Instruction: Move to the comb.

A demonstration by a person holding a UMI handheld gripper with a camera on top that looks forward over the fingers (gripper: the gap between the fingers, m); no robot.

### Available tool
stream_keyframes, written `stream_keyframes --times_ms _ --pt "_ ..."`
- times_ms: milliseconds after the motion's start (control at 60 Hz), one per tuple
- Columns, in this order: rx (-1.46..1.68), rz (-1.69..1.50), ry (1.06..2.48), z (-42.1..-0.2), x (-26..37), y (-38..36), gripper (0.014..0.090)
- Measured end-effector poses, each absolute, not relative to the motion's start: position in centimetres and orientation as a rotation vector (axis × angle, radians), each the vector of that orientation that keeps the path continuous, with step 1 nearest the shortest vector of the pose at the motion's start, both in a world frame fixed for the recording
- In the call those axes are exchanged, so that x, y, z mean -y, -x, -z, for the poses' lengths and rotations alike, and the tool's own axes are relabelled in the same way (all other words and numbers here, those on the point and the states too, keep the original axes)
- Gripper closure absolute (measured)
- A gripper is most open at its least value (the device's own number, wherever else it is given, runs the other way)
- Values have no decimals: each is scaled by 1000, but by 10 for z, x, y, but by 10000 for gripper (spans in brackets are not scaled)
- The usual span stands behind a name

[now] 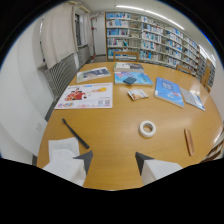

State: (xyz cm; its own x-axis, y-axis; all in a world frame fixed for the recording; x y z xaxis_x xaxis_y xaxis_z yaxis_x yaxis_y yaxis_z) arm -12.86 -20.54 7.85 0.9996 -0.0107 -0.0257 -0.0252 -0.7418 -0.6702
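While the gripper (114,162) hangs over the near edge of a round wooden table (115,137), its two fingers stand spread apart with nothing between them. A comb (75,133), dark and slim, lies on the wood to the left of the fingers and a little beyond them, just past the left fingertip. Its long axis runs on a slant, the near end close to the left finger, the far end pointing away and further left. White paper (63,148) sits beside the comb's near end. To the right, well apart from the comb, rest a tape roll (147,128) and a brown stick-like item (188,141). Posters and booklets cover the far half, before bookshelves (160,42). Reaching the comb looks to call for a short swing left and forward.
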Motion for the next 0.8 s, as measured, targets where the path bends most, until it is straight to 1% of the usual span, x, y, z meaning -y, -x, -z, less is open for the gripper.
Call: stream_keyframes --times_ms 117,350,800 --pt "-25 -20 2409 -89 213 119 199" --pt "-57 15 2422 -79 216 76 200" --pt "-48 48 2455 -51 208 -77 205"
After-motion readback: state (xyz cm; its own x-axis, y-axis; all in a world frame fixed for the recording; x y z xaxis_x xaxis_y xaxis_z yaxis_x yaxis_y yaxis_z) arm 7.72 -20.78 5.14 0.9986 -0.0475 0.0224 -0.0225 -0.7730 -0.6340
